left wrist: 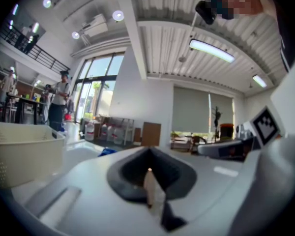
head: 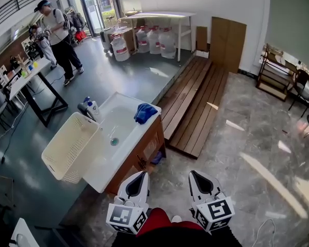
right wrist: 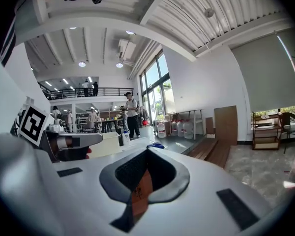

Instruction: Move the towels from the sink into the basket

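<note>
Left gripper (head: 142, 175) and right gripper (head: 195, 174), white and two-jawed, are both pressed shut on nothing, well short of the white rectangular sink (head: 100, 174).
Their rear ends and marker cubes are partly cut off by the lower frame edge. A crumpled blue towel (head: 144, 112) lies at the sink's far right corner, seemingly on the rim. A cream perforated plastic basket (head: 67, 146) rests over the sink's left edge, its near wall hiding part of its floor. A small teal spot (head: 114, 141) in the bowl is too small to identify.
</note>
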The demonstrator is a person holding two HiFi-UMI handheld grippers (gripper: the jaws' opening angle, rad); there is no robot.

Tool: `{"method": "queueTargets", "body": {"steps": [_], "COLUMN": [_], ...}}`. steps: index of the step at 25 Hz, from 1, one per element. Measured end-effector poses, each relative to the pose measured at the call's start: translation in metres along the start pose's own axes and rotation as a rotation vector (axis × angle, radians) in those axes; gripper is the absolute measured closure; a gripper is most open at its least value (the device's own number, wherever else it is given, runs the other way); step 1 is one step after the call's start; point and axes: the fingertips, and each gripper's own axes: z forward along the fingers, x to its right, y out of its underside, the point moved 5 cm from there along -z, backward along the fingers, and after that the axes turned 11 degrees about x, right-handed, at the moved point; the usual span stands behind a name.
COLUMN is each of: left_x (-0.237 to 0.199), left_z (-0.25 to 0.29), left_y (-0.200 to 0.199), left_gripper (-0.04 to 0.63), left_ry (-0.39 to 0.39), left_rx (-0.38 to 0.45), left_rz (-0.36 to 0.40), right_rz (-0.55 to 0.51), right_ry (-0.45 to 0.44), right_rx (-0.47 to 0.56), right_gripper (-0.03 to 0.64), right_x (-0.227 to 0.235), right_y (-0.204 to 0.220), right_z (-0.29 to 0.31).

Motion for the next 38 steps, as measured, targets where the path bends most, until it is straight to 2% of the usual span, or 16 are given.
{"method": "queueTargets", "body": {"steps": [6, 14, 30, 38], "left_x": [0.004, -0.016, -0.112, -0.158], "left_z": [0.007, 0.031, 0.124, 0.172], "left_y": [-0.003, -0.003, 0.007, 0.011], "left_gripper": [0.592, 0.592, 0.591, 0.591], "left_ry": [-0.010, -0.024, -0.052, -0.029], "left_rx": [0.021, 0.012, 0.005, -0.024], "left_rz": [0.029, 0.010, 0.018, 0.023], "right_rz": [0.017, 0.046, 0.021, -0.006], "right_ry": [-0.005, -0.007, 0.023, 0.039], "right_rx": [0.036, 0.018, 0.011, 0.003], "right_gripper": [0.609, 0.609, 0.609, 0.609], "right_x": [0.008, 0.019, 0.050, 0.061], "right_y": [-0.006, -0.002, -0.007, -0.013], "right_z": [0.002, 0.028, 0.148, 0.213]}}
